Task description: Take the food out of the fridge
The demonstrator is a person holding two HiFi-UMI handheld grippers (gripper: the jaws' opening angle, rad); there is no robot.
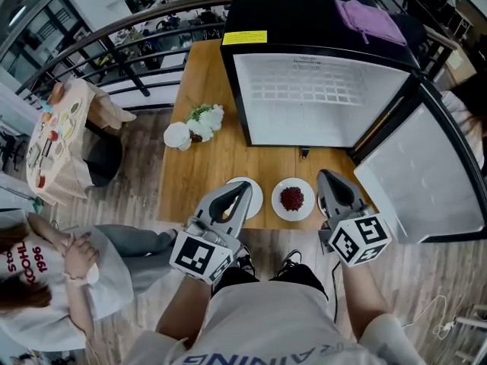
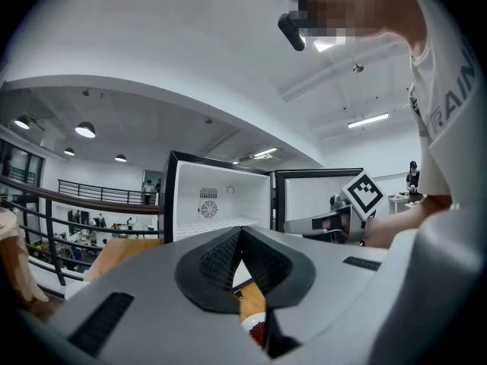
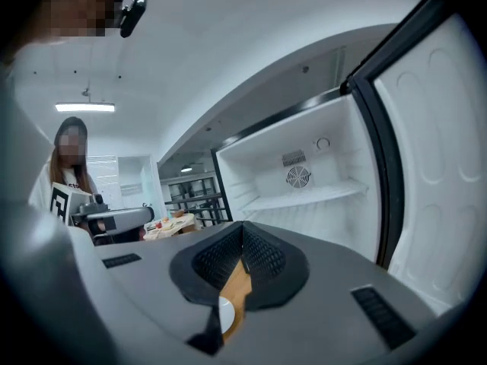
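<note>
The black fridge [image 1: 304, 97] stands open on the wooden table [image 1: 205, 166], and its white inside shows no food. Its door [image 1: 426, 173] is swung out to the right. Near the table's front edge sits a white plate of red food [image 1: 292, 198], with a second white plate [image 1: 255, 200] to its left, half hidden. My left gripper [image 1: 245, 187] hangs over that second plate, shut and empty. My right gripper [image 1: 326, 176] is just right of the red food, shut with nothing in it. In the left gripper view the shut jaws [image 2: 240, 233] point at the fridge [image 2: 217, 204]; the right gripper [image 3: 243, 226] does too.
A purple cloth [image 1: 369, 20] lies on top of the fridge. A white cup [image 1: 177, 135] and a small flower bunch [image 1: 205, 120] stand at the table's left side. A person [image 1: 46, 280] sits at the lower left beside a small laid table [image 1: 53, 135]. A railing runs behind.
</note>
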